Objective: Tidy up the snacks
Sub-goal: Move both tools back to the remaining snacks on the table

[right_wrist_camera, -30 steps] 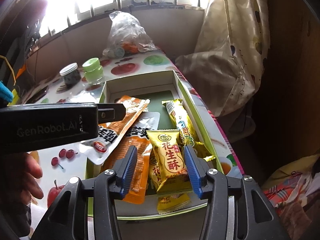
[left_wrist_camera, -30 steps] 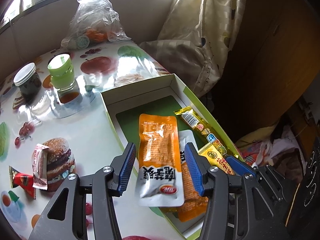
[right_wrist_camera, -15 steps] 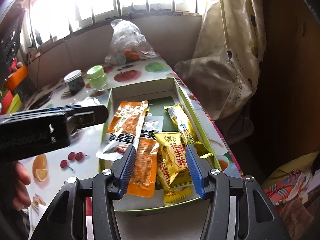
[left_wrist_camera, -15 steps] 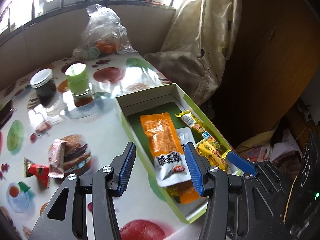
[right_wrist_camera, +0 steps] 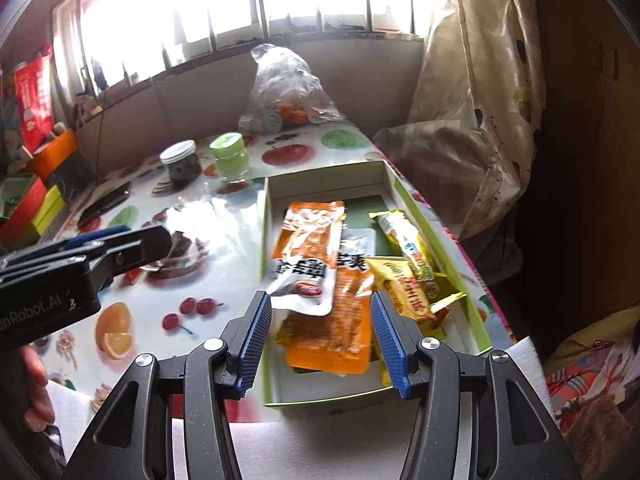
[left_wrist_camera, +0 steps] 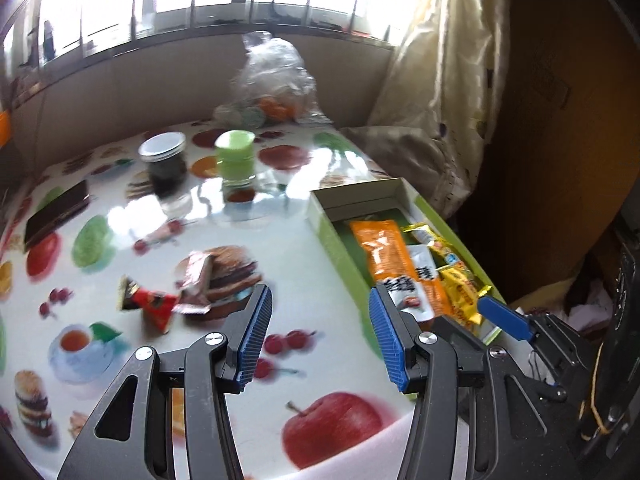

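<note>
A green-rimmed cardboard box (right_wrist_camera: pixel 404 200) holds an orange-and-white packet (right_wrist_camera: pixel 312 236), a second orange packet (right_wrist_camera: pixel 340 328), a yellow peanut-crisp packet (right_wrist_camera: pixel 404 288) and a long yellow stick packet (right_wrist_camera: pixel 404 240). My right gripper (right_wrist_camera: pixel 320 316) hangs open above the box's near end, its pads clear of the packets below. My left gripper (left_wrist_camera: pixel 320 320) is open over the printed tablecloth, left of the box (left_wrist_camera: pixel 332 240), with nothing between its pads. A red packet (left_wrist_camera: pixel 150 304) and a pink-brown packet (left_wrist_camera: pixel 196 280) lie on the table beyond its left finger.
At the back stand a dark jar with a white lid (left_wrist_camera: pixel 164 160), a green cup (left_wrist_camera: pixel 236 160) and a clear plastic bag (left_wrist_camera: pixel 276 84). A dark flat case (left_wrist_camera: pixel 56 212) lies far left. A curtain (right_wrist_camera: pixel 472 100) hangs beside the box, and the table's near edge lies just under both grippers.
My left gripper has drawn back and leftward from the box, leaving the orange-and-white packet lying inside. The right gripper has backed off and risen slightly, its jaws a little wider.
</note>
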The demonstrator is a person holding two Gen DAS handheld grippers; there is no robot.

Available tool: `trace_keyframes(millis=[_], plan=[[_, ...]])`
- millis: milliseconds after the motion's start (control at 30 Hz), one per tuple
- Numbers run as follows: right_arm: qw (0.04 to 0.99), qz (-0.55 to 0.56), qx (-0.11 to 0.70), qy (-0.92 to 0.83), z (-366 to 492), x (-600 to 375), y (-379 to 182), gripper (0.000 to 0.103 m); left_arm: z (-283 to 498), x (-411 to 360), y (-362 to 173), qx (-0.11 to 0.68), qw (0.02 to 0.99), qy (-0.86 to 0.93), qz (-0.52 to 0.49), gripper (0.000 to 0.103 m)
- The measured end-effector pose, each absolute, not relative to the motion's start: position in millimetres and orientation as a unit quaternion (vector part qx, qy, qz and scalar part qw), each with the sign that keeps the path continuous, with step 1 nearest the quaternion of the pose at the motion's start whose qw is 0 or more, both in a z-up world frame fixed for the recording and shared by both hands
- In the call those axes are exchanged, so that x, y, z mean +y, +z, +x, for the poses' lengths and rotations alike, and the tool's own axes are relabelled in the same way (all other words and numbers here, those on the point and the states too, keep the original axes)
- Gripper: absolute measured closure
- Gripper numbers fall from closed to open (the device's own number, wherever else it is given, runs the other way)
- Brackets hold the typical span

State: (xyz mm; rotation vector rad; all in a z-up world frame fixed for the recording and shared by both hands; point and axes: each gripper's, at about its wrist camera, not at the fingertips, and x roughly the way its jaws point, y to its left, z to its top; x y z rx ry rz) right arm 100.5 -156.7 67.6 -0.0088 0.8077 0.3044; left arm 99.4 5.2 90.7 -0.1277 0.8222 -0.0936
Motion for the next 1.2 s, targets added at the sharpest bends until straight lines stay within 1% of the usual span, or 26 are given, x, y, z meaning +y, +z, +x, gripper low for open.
trace_keyframes(millis=[667, 1200], plan=[[0.901, -0.008, 0.390, 0.190, 92, -113, 68, 0.052, 57, 63, 81, 0.400, 0.911, 0.017, -0.096, 0.051], [0.886, -0.032, 0.404, 0.225, 109, -66, 58, 0.052, 50, 120, 59, 0.413, 0.898, 0.062, -0.141, 0.051]])
